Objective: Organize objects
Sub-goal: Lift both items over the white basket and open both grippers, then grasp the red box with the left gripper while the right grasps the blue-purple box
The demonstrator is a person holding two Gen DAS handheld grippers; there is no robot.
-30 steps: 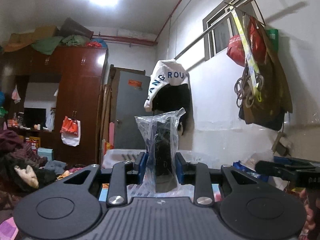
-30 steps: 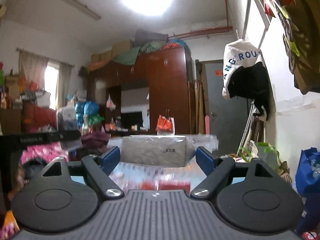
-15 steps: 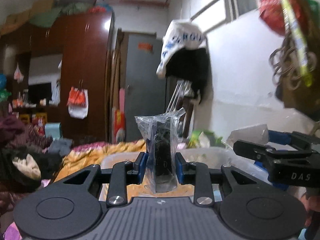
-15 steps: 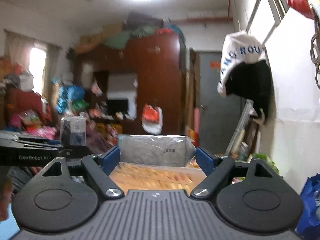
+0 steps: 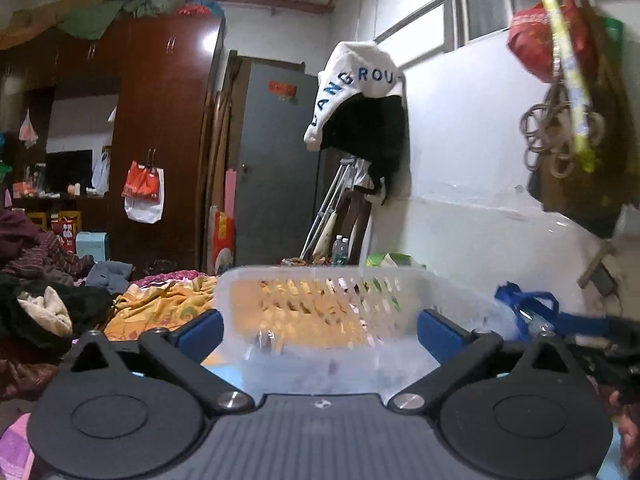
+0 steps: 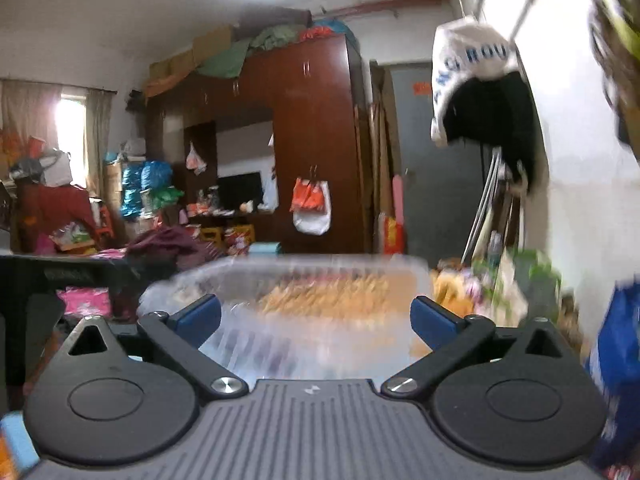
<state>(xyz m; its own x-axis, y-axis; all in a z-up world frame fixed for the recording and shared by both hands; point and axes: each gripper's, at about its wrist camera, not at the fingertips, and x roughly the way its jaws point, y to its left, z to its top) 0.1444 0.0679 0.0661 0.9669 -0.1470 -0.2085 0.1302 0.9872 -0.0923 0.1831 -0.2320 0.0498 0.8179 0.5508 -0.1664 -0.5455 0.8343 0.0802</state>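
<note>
A clear plastic basket with slotted walls stands just ahead of both grippers; it also shows, blurred, in the right wrist view. My left gripper is open and empty, its blue pads spread wide over the basket's near side. My right gripper is open and empty too, above the same basket. The bagged dark item and the wrapped grey box are no longer between the fingers; I cannot see them inside the basket. The right gripper's dark body shows at the right edge of the left wrist view.
An orange patterned cloth lies under and left of the basket. Piled clothes sit at left. A blue bag lies at right by the white wall. A brown wardrobe and grey door stand behind.
Both grippers opened. The left let go of the bagged dark item and the right let go of the wrapped grey box. Both views tipped down towards the basket.
</note>
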